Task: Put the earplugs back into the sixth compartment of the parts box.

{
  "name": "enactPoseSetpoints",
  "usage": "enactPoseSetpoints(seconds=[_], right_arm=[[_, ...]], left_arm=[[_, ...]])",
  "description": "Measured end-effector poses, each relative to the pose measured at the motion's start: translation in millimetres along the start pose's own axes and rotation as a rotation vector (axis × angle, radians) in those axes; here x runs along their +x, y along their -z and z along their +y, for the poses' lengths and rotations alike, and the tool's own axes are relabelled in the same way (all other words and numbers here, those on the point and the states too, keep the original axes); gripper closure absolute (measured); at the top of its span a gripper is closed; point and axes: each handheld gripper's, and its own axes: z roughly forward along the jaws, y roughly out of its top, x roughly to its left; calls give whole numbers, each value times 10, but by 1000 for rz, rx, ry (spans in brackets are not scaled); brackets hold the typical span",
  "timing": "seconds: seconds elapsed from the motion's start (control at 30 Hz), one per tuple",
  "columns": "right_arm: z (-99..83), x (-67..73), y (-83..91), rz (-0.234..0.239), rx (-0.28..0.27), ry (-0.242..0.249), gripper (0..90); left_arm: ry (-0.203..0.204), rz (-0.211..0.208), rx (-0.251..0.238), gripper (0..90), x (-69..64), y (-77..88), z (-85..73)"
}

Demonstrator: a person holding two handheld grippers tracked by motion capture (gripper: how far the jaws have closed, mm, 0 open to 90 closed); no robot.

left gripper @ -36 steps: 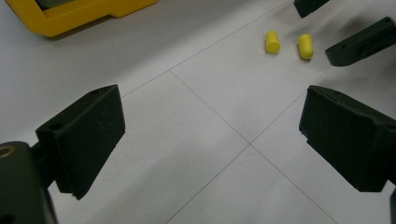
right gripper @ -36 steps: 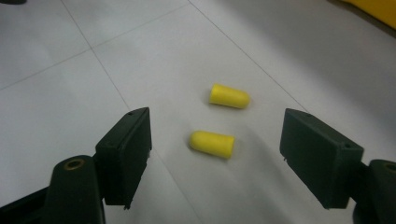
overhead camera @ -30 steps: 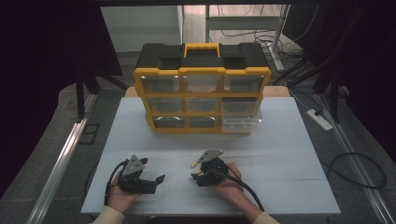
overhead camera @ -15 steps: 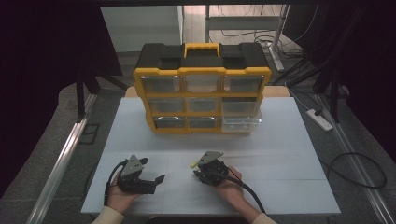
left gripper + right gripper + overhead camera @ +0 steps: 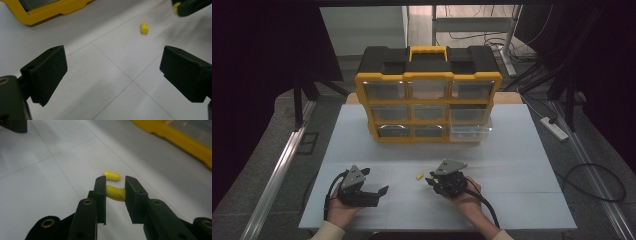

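Note:
My right gripper (image 5: 115,185) is shut on a small yellow foam plug (image 5: 115,193), squeezed and bent between its pads just above the white table. A second yellow plug (image 5: 112,175) lies loose on the table right beyond its tips, seen in the high view as a loose plug (image 5: 417,176) left of the right gripper (image 5: 430,179). My left gripper (image 5: 113,65) stands open over bare table, with nothing between its jaws; the loose plug (image 5: 144,27) lies ahead of it. The left gripper (image 5: 374,181) rests at the table's front left.
A yellow and black drawer organizer (image 5: 428,102) stands upright at the back of the white table (image 5: 512,165), its bottom right clear drawer (image 5: 470,131) pulled out. A power strip (image 5: 554,128) and cables lie on the floor to the right.
The right gripper has closed on a yellow plug and lifted a little, shifting slightly right. The left gripper has stayed put.

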Motion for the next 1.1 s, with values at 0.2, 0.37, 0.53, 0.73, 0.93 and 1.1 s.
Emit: enactPoseSetpoints(seconds=[0.2, 0.37, 0.53, 0.73, 0.93, 1.1], right_arm=[[26, -125, 245, -20, -81, -23, 716], [31, -217, 383, -3, -135, -65, 714], [33, -257, 470, -8, -163, -72, 712], [75, -316, 566, -20, -197, -87, 712], [115, -365, 638, -29, -225, -92, 712], [152, -413, 730, -37, -252, -104, 713]], left_arm=[[-8, -7, 0, 75, -9, 4, -4], [5, -13, -3, 76, 11, -6, 3], [6, -8, 0, 75, -2, -8, 1], [4, -7, -1, 75, -2, 2, -10], [15, -19, -9, 75, 1, 2, -7], [16, -11, -9, 75, 3, 10, -9]])
